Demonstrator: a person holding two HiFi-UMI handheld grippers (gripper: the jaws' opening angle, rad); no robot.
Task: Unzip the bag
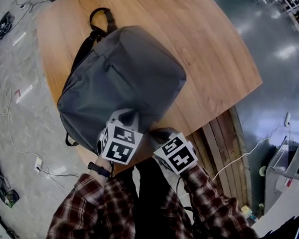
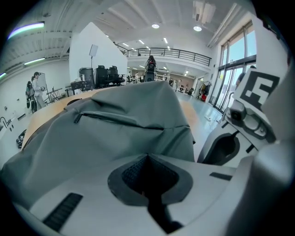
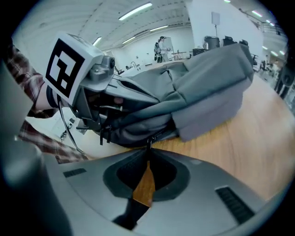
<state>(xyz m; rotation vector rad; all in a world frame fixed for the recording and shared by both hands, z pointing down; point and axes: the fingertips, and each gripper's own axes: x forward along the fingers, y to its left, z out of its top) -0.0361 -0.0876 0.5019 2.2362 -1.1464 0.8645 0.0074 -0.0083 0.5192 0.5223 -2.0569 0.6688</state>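
My left gripper is squeezed shut, and it looks to be pinching a fold of the gray cloth at the near edge of the bag. That is my holding hand. I think its job is to stay put and hold the cloth tight, so the zip has something firm to run on. If it lets the cloth go loose, the zip may bunch up and stick.

The bag lies flat on the wooden bench, with its loop handle at the far end and its near edge close to the edge of the bench. A small pocket zip shows on the top face. I judge that is not the one I am working on.

My right gripper is clamped on the little dark zipper pull, just at the tips of the jaws. The pull sits on the side seam of the bag, low down and close to the wood. The two grippers are near each other.

To do this well, I would draw the pull away from the left gripper and follow the seam around the bag, not tug it up or out. I would go slow and smooth. The grip is only on the tip of the pull, so a hard yank could make it slip out.
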